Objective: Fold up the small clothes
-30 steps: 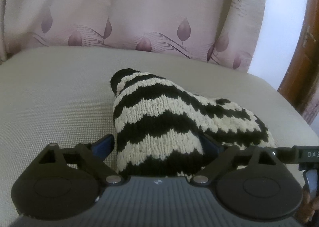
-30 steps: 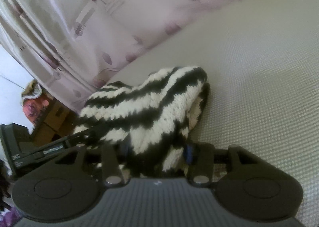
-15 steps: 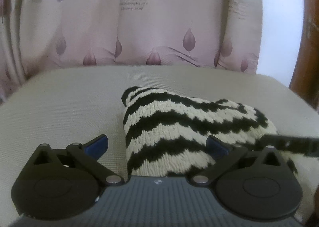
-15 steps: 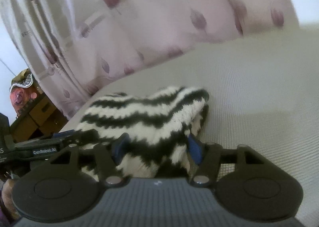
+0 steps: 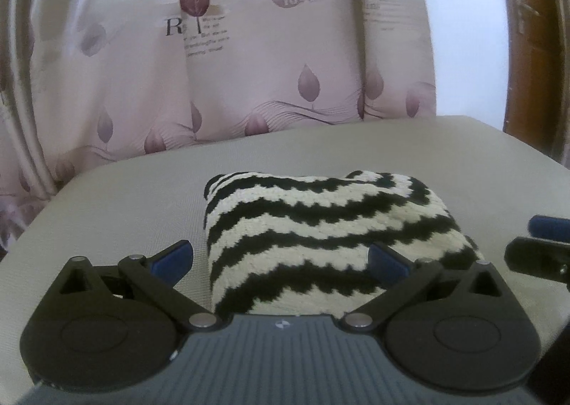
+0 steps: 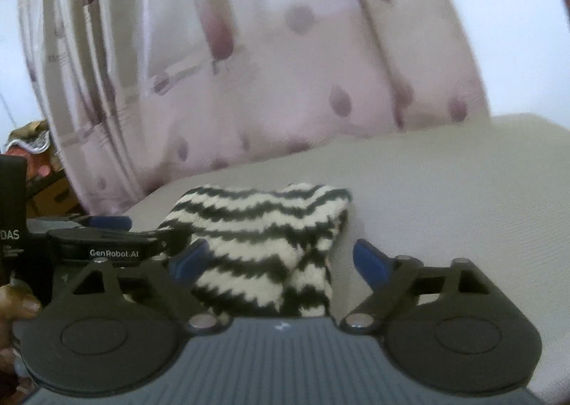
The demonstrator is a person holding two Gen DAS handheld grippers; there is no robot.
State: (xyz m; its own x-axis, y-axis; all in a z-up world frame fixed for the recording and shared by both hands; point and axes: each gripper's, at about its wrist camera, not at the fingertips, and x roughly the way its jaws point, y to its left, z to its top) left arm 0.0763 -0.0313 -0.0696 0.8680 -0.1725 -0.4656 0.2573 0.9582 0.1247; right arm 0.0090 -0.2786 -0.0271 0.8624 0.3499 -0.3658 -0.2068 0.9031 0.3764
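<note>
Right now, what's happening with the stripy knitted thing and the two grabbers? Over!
Left gripper open, clear of cloth. Right gripper jaws opening, nothing gripped. Striped knit lies folded on the grey cushion. Nothing in the way.

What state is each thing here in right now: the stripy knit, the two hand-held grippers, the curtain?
Striped knit: folded, lying on the cushion, unheld.
Left hand-held gripper: open, pads clear of the knit.
Right hand-held gripper: jaws opening, knit between them, ungripped.
Curtain: drawn, hanging behind.

Curtain [image 5: 249,48] reads "R" & "love" (small print blurred); left gripper [image 6: 114,252] body: "GenRobot.AI", "DAS".
</note>
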